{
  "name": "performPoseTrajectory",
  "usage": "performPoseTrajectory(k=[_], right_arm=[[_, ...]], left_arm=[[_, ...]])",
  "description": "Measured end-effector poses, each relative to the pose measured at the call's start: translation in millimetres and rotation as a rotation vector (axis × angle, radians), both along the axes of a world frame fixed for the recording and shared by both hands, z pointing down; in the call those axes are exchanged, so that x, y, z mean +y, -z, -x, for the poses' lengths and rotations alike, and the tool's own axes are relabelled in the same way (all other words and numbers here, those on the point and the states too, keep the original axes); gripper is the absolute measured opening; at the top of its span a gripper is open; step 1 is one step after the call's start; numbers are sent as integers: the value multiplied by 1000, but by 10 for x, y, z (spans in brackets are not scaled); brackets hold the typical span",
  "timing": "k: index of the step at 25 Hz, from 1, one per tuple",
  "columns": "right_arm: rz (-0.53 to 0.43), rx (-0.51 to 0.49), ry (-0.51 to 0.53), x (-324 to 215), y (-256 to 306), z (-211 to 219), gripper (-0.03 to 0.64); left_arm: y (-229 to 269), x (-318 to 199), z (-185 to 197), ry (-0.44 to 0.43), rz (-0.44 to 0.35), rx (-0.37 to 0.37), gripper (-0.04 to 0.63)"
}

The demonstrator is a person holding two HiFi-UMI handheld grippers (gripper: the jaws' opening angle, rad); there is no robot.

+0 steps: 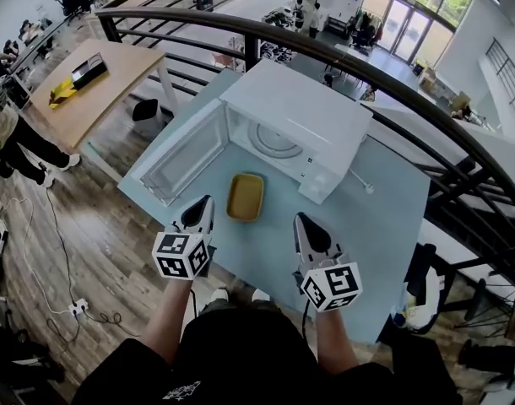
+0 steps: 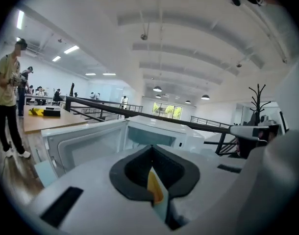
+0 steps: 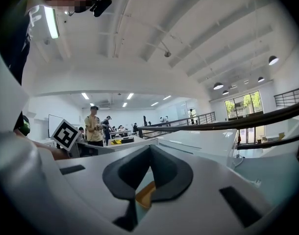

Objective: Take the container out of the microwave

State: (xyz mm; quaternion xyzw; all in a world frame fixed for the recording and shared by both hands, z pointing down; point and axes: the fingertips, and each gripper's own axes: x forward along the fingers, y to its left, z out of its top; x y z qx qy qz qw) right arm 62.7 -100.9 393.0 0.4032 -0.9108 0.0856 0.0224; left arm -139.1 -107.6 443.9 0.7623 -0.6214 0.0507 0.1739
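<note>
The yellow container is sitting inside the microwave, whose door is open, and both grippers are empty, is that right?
Not quite. The head view shows the yellow container outside the microwave, lying on the blue table just in front of the cavity. The rest holds: the door is swung open, and the left gripper and right gripper are both shut on nothing.

microwave (image 1: 300, 116): glossy wht shell | container (image 1: 245, 197): smooth, slight sheen | table (image 1: 384, 218): matt smooth | floor (image 1: 114, 251): wood
</note>
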Motion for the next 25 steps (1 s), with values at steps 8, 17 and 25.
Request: performPoseTrajectory(k=[8,17,25], right_arm=[[-46,-9,-110,20,309,-24,6],[-95,-5,-197,34,578,24,6],[-125,-2,-223,-35,717,31,6]], left_arm=[[589,111,18,-113,-131,-25,8],[901,57,152,-177,-211,-27,8],[1004,-55,139,-215,-240,-11,8]])
